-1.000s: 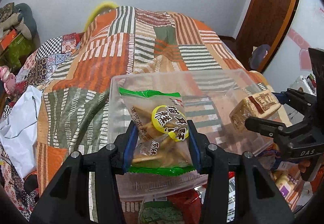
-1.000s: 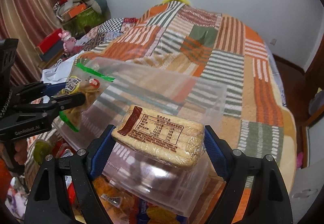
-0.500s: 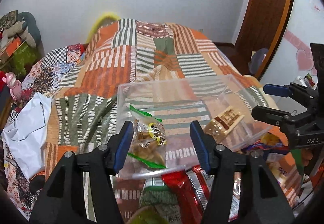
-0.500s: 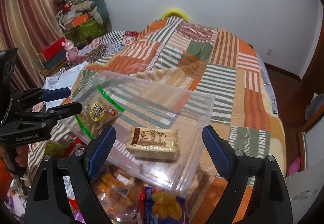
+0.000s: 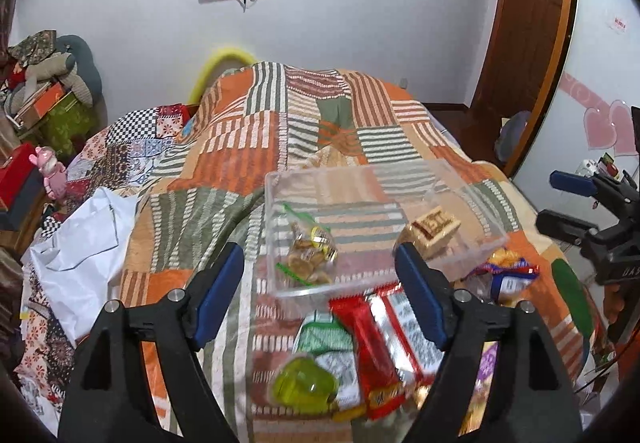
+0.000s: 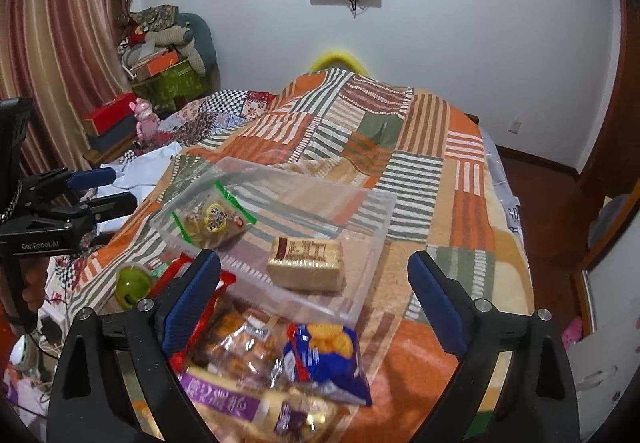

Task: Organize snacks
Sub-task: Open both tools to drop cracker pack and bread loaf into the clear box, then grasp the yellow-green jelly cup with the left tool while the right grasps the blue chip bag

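At the far left, a white cloth [image 5: 84,243] is lying crumpled on the patchwork bedspread [image 5: 304,131]. You are holding the left gripper [image 5: 320,291] above the near edge of the bed; its blue-padded jaws are spreading apart, with nothing pressed between them. Beyond that gap, the clear plastic bin [image 5: 460,179] is sitting on the bedspread. Inside it, toward its left side, the green-edged cookie packet [image 5: 312,251] is lying flat on the floor of the bin, free of any pad. Toward the bin's right side, the wrapped cake slab [image 6: 306,263] is resting label-up, likewise untouched. In front of the bin, loose snacks are lying in a heap: a green jelly cup [image 5: 306,383], a red wrapper [image 5: 376,351] beside silver-striped packs, then a clear bag of biscuits [image 6: 240,347], a blue cracker packet [image 6: 324,359] and a purple-labelled pack [image 6: 224,399] nearest you. You are carrying the right gripper [image 6: 314,303] over this heap, just short of the bin; its jaws are also opening wide, and no item is sitting between the pads. In the left wrist view, this right gripper is appearing at the right edge, clear of the bin. At the far right, a brown wooden door [image 5: 528,23] is standing against the white wall.
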A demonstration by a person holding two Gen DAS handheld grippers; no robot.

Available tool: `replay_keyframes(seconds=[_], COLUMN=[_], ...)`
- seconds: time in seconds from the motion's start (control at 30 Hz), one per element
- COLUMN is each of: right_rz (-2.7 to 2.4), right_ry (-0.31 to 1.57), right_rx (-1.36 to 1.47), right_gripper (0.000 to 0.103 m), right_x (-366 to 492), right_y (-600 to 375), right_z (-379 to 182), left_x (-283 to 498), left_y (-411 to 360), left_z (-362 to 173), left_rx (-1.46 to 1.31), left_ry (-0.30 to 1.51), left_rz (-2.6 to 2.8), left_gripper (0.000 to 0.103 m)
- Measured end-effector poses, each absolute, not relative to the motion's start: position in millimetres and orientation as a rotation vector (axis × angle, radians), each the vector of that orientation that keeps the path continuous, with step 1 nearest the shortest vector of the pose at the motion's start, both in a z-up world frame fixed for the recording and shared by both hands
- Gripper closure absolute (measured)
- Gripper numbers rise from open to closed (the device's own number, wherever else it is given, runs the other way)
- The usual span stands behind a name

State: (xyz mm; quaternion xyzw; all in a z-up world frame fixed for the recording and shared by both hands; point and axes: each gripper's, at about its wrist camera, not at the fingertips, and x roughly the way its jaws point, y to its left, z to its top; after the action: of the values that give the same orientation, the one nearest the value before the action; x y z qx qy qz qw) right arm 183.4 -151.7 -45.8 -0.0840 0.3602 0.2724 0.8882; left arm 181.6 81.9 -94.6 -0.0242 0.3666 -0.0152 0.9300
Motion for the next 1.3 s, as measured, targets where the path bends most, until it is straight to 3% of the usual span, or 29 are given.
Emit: replay_keyframes(seconds=[0.9, 1.3], right_rz=[0.509, 0.478], right_ry=[0.963, 0.928], right_rx=[-0.067, -0.123], right_gripper=[0.005, 0.01], right_x=[170, 176], right_y=[-186, -179], right_z=[-118, -129], left_x=[132, 150], left_y=[108, 109], left_z=[-183, -210], left_rx=[-0.173, -0.231], left_ry=[0.964, 0.981], left_rz=[-0.006, -0.003], left_gripper=[0.022, 0.025])
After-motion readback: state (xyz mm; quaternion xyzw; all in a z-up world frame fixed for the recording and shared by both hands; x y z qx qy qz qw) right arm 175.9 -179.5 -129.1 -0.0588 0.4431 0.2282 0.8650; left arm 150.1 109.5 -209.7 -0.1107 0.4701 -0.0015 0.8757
